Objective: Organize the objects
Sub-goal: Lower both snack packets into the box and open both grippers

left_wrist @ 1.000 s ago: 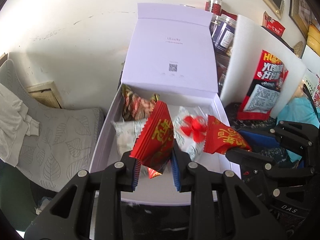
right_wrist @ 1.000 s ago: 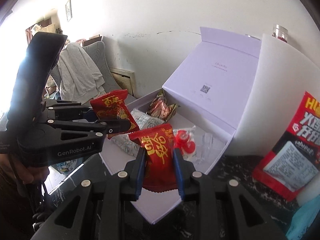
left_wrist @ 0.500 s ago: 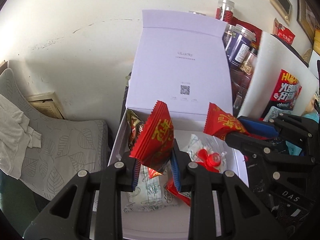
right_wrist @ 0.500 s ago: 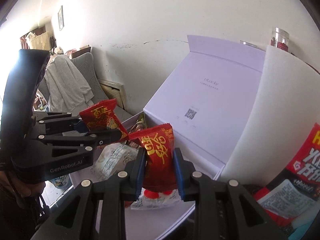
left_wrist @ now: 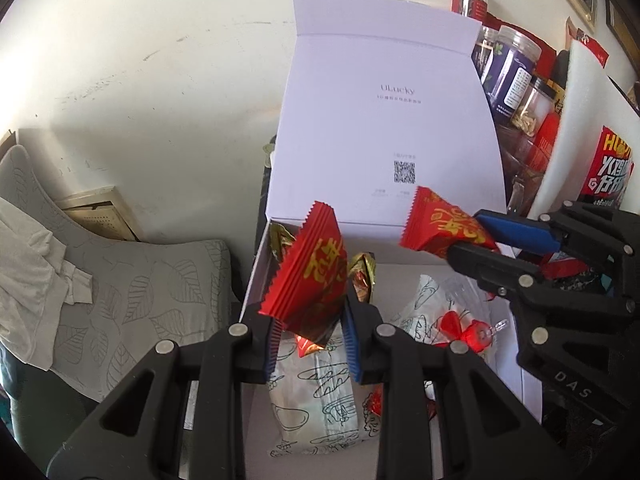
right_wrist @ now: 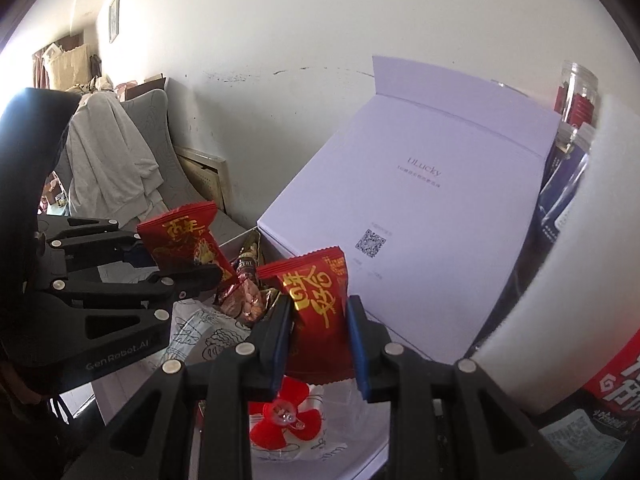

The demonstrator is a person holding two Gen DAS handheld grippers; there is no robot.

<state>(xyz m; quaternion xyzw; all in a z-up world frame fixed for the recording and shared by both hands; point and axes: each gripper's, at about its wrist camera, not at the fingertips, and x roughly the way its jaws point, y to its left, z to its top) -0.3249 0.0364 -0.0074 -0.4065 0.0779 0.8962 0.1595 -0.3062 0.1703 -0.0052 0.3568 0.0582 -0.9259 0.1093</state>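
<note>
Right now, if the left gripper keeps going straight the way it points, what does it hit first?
Probably the white printed snack bag lying in the open white box. The left gripper, shut on a red packet, points down into it. Depth is uncertain.

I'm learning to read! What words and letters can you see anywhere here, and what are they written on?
"ULucky": inside the white box lid.
"GenRobot.AI": side of the left tongs.
"DAS": side of the right tongs.
"HU": top of the red bag, then big Chinese characters.
Gold Chinese characters: both red packets.
Too small: the lines under "ULucky", the QR code, the jar labels.
</note>
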